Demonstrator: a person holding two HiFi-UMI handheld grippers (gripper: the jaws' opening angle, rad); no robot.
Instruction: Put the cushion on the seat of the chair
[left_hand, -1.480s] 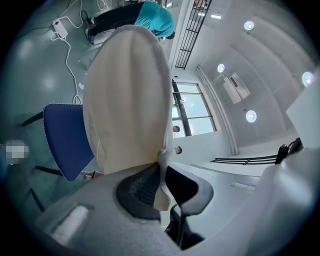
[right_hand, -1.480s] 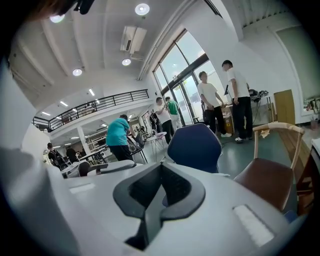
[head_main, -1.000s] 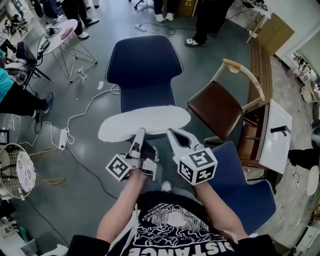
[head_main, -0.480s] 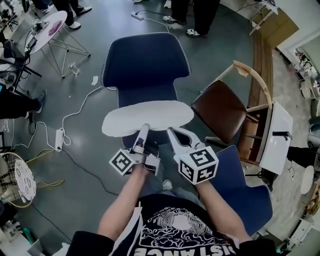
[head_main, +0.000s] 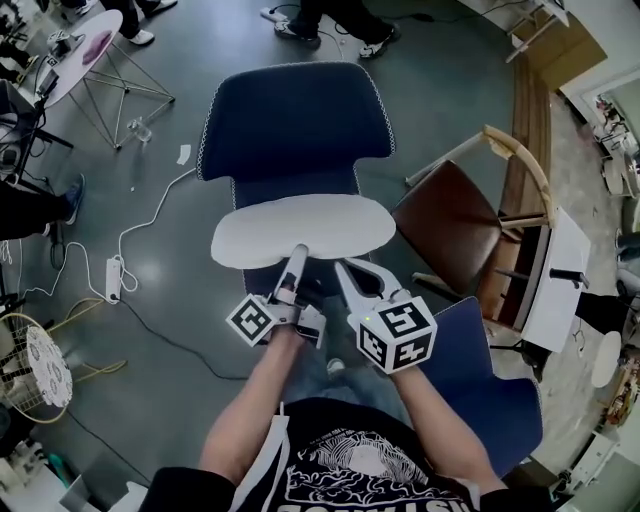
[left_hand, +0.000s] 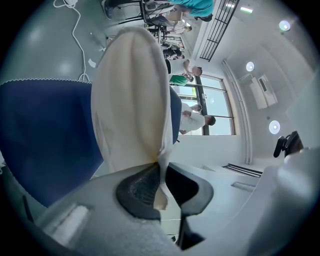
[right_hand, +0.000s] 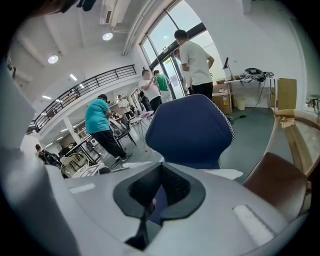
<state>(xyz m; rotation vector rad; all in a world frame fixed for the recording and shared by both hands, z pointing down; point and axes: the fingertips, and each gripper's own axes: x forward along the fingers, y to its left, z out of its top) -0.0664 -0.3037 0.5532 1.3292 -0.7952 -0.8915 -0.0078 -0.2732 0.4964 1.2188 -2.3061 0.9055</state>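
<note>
The white cushion (head_main: 300, 228) lies flat across the seat of the blue chair (head_main: 295, 120), just in front of its backrest. My left gripper (head_main: 298, 256) is shut on the cushion's near edge. In the left gripper view the cushion (left_hand: 130, 100) stands edge-on, its seam pinched in the left gripper (left_hand: 160, 185), with the blue chair (left_hand: 45, 130) behind. My right gripper (head_main: 345, 268) sits at the same near edge with its jaws together. In the right gripper view the right gripper (right_hand: 152, 200) shows no fabric between its pads. The cushion (right_hand: 227, 174) shows as a white strip beyond, under the blue chair (right_hand: 192, 130).
A brown wooden chair (head_main: 450, 225) stands right of the blue one, with a white table (head_main: 555, 275) beyond it. A second blue chair (head_main: 480, 370) is at my lower right. A cable with a power strip (head_main: 112, 270) runs over the floor at left. People (right_hand: 102, 125) stand farther off.
Both grippers and the cushion have moved forward and down together. The cushion has gone from in front of the seat to over it, closer to the backrest.
</note>
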